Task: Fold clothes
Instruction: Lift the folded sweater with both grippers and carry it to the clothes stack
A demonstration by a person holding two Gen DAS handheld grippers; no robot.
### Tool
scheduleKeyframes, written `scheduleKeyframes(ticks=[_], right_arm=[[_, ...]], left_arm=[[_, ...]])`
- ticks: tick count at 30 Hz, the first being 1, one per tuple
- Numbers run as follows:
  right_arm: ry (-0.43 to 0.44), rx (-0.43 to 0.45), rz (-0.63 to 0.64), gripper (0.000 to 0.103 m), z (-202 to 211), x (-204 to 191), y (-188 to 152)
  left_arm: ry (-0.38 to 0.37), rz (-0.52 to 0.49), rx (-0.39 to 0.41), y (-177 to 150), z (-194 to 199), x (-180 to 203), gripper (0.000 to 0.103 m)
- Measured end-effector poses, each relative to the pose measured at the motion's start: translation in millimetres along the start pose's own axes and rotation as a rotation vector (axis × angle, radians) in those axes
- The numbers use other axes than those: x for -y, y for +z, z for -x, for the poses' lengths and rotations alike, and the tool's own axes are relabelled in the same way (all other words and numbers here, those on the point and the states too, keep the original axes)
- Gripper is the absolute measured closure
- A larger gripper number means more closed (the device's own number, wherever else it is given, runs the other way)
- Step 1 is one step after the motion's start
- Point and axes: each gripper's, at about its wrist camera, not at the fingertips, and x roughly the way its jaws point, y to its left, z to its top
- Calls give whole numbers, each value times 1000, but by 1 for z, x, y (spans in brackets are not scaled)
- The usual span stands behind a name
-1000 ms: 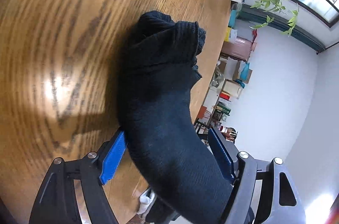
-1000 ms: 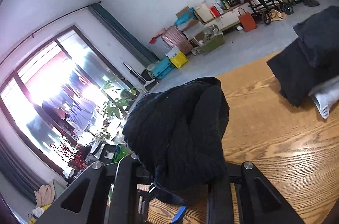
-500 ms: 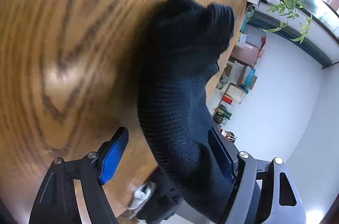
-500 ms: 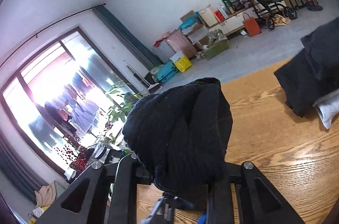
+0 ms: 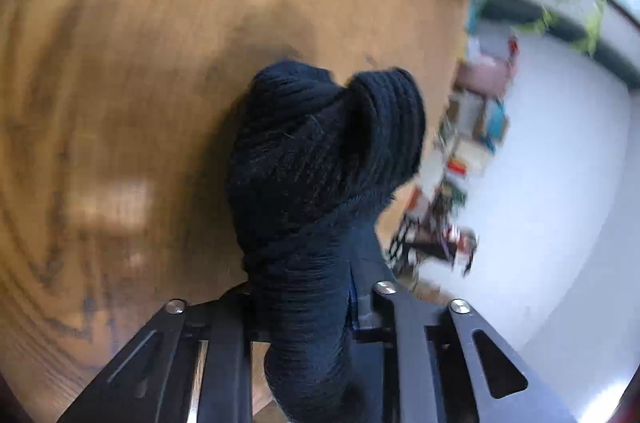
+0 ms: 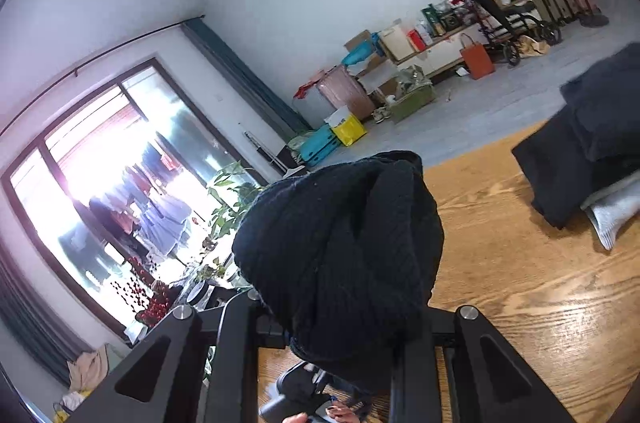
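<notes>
Oak-grain desk (image 6: 520,287) under your black sock (image 5: 320,159), both hand-held grippers clamped on it, folded dark pile (image 6: 580,159) near desk's far edge, open floor (image 6: 480,111) beyond.

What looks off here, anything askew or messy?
The black knit garment is a bunched lump, not flat. The left gripper and right gripper both clamp it, above the wooden table. At the table's far edge, a dark clothes pile has a grey sock sticking out.

A black ribbed knit sock (image 5: 320,159) is seen over a brown oak-grained table (image 5: 120,103); dark folded garments (image 6: 576,159) and a grey sock (image 6: 612,215) lie behind.
</notes>
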Motion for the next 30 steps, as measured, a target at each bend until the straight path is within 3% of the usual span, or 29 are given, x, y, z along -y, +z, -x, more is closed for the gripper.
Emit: scheduleKeyframes(ticks=[4,12,16,19,24,30], right_arm=[[-25,17,-14,77,14,9,-1],[-75,78,-93,77,70,31,3],[-73,97,-70,77,101,16,-6],[-63,113,-33,77,122,-2,-15],[-76,129,42,77,136,-32,-28],[-178,140,165,77,137,-68,-35]], left_arm=[[-43,-37,-57,-3,2,11,84],[-179,-123,-56,-13,57,46,84],[-244,-167,-49,-22,98,68,84],[-230,-228,-24,-24,129,91,84],[-219,-415,2,-37,171,139,84],[-255,-655,61,-65,210,171,84]])
